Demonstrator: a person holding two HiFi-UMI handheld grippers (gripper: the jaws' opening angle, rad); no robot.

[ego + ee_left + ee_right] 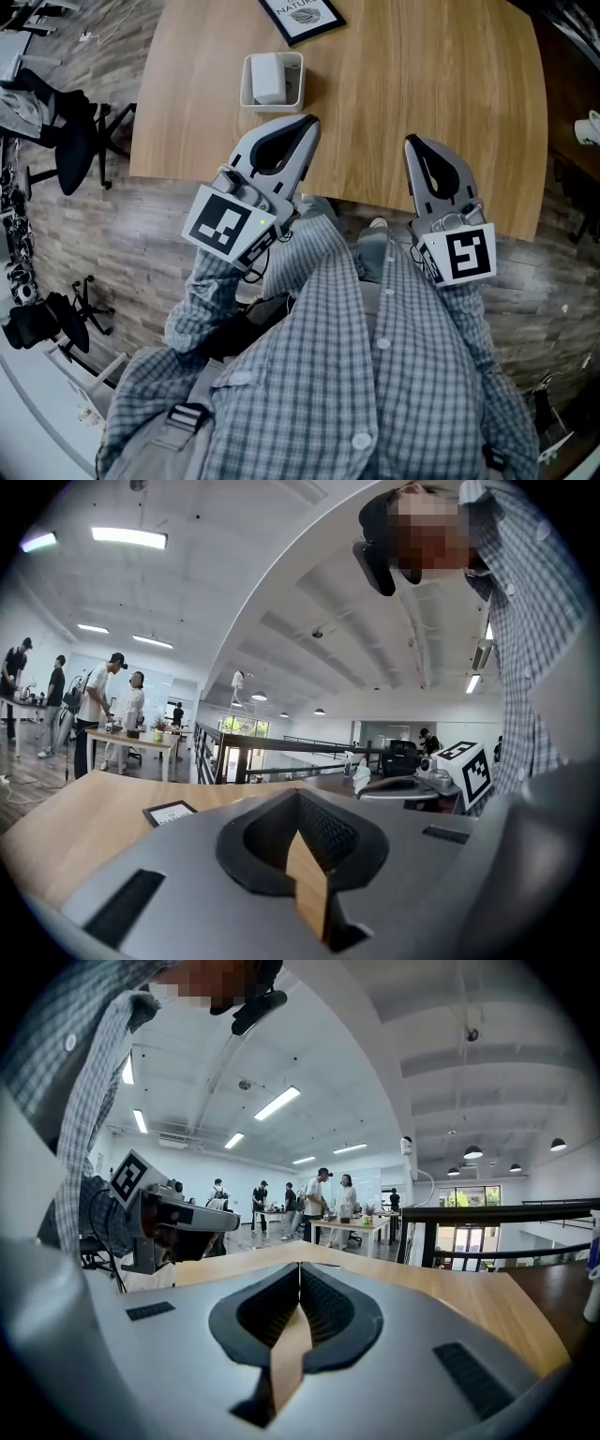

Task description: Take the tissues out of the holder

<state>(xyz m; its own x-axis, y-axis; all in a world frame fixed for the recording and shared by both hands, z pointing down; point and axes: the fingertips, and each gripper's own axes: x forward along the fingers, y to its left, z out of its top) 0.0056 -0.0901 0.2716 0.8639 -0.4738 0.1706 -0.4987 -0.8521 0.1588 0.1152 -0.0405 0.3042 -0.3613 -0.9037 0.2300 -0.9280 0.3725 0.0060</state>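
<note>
The left gripper [308, 122] is clenched. In the left gripper view its two grey jaws meet at the tips with nothing between them, and only a sliver of wood shows through the gap lower down. The right gripper [413, 142] is clenched too, its ribbed black pads pressed together at the tip and holding nothing. Both point away from the person, side by side and well apart, with their tips just over the near edge of the table [441, 84]. The left one is angled a little to the right.

Just beyond the left gripper's tips, near them but not touching, the white holder [247, 84] stands upright on the wood, open at the top. The tissues [268, 77] sit inside it as a white folded stack that shows above its rim. Neither gripper touches the holder or the tissues. The right gripper is well to the right of the holder.

Farther along the table, past the holder, a framed picture [302, 15] with a dark border lies flat and is partly cut off at the top of the head view. The left gripper view shows it too, to the left of the jaws.

Near the camera, the sleeves and front of a checked shirt [366, 375] fill the lower part of the head view. On the floor to the left of the table stand black office chairs [73, 141]. In the two gripper views, people [323, 1194] stand around other tables at the far end of the room, and a dark railing [506, 1211] runs behind the table.
</note>
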